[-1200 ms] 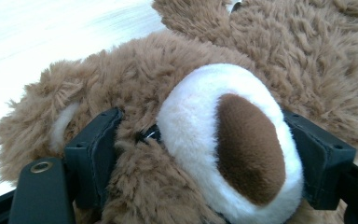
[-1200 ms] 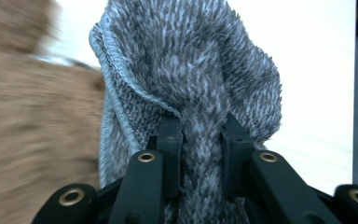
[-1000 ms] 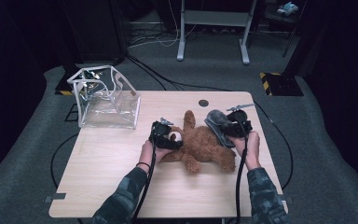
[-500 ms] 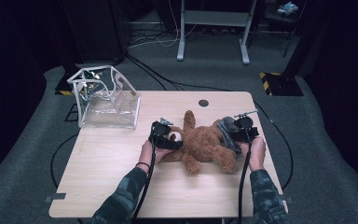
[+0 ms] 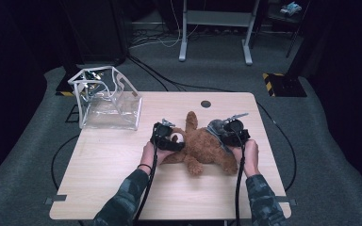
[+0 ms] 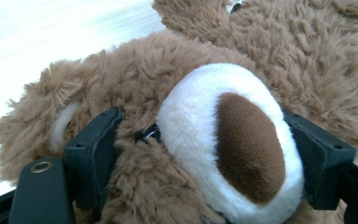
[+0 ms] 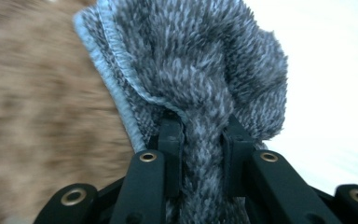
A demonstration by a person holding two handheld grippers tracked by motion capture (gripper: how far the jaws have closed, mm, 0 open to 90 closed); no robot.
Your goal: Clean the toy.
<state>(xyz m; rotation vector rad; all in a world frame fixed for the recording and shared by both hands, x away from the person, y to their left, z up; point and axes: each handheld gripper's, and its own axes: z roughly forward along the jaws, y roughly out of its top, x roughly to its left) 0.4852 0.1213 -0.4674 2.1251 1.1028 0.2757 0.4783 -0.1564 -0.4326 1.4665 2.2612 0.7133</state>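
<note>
Where the person's two camouflage sleeves (image 5: 122, 202) come in from the near edge of the light wooden table (image 5: 99, 188), each hand holds a black gripper against a brown teddy bear (image 5: 202, 148) that lies near the middle of the table. On the left, the left gripper (image 5: 169, 140) has its jaws set on either side of the bear's head; in the left gripper view the left gripper (image 6: 205, 154) clamps the head, one black pad pressed into the fur by the ear and the other against the far side of the white muzzle (image 6: 228, 140), whose dark brown nose patch faces the camera. On the right, the right gripper (image 5: 224, 134) rests at the bear's other end, with a grey fuzzy cloth (image 5: 217, 134) draped between it and the brown fur. In the right gripper view the right gripper (image 7: 203, 140) has its jaws drawn close together, pinching a fold of that grey knitted cloth (image 7: 200, 70), with blurred brown fur to one side and pale table to the other. Farther back, at the table's far left corner, stands a clear plastic bag (image 5: 106, 99) with white trim, well apart from the bear. Beyond the table, a dark carpet with black cables (image 5: 169, 80) and the feet of a grey metal stand (image 5: 214, 47) can be seen.
</note>
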